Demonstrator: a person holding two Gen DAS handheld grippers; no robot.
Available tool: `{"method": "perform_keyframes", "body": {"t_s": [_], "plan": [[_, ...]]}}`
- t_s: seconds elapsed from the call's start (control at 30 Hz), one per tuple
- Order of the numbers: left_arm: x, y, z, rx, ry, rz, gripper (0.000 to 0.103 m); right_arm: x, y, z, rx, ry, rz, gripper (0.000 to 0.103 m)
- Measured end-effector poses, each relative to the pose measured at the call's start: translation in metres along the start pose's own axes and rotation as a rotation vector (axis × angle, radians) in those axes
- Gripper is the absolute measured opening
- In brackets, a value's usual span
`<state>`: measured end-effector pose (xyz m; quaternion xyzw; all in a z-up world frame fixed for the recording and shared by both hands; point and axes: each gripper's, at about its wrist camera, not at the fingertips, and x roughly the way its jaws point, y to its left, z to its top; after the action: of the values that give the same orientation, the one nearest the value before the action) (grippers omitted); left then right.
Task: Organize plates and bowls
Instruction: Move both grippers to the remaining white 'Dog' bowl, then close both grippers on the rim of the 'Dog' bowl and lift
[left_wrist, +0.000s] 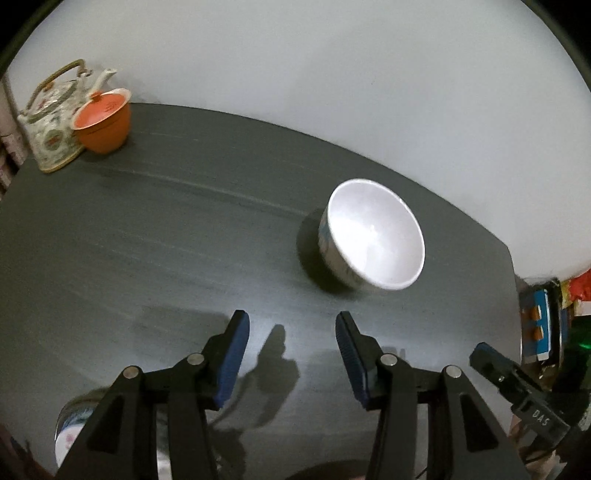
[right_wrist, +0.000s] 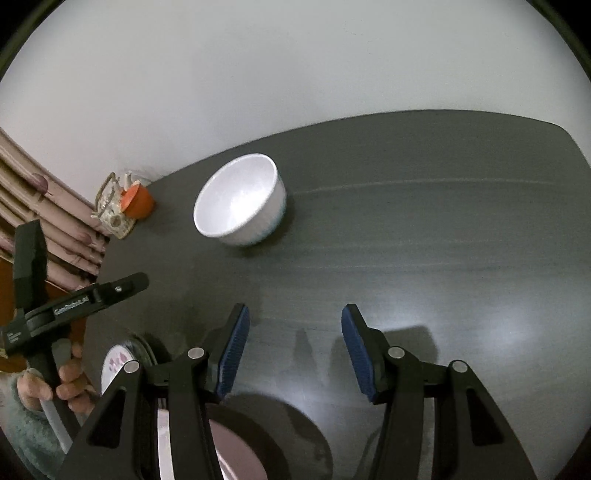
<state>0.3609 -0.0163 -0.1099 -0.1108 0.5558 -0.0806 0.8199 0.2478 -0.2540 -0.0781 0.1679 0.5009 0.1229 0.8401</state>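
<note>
A white bowl (left_wrist: 373, 236) with a faint blue pattern stands upright and empty on the dark grey table (left_wrist: 184, 240); it also shows in the right wrist view (right_wrist: 240, 201). My left gripper (left_wrist: 291, 325) is open and empty, held above the table short of the bowl. My right gripper (right_wrist: 295, 319) is open and empty, also short of the bowl. A white plate with pink flowers (right_wrist: 118, 363) lies at the near left table edge, partly hidden by the right gripper's body; it also shows in the left wrist view (left_wrist: 68, 435). A pinkish plate (right_wrist: 236, 458) lies under the right gripper.
A patterned teapot (left_wrist: 51, 122) and an orange lidded cup (left_wrist: 103, 123) stand at the far left corner against the white wall. Curtains (right_wrist: 44, 221) hang left of the table. Coloured clutter (left_wrist: 546, 325) sits beyond the right table edge.
</note>
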Motion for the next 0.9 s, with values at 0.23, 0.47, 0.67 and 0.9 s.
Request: {"method": "perform_keyframes", "body": {"t_s": [0.23,0.47,0.67,0.9], "plan": [[0.022,-0.002,0.027,-0.057,0.028,-0.095,0.05,0.023,-0.005,0.037,0.028,0.038,0.046,0.051],[0.053,-0.003,0.049,-0.102,0.058,-0.138,0.05,0.051,-0.004,0.072,0.078,0.056,0.084,0.051],[0.072,-0.007,0.047,-0.09,0.079,-0.118,0.049,0.086,-0.001,0.086,0.088,0.105,0.077,0.05],[0.084,-0.011,0.043,-0.087,0.095,-0.103,0.031,0.109,0.008,0.092,0.075,0.132,0.063,0.04]]}}
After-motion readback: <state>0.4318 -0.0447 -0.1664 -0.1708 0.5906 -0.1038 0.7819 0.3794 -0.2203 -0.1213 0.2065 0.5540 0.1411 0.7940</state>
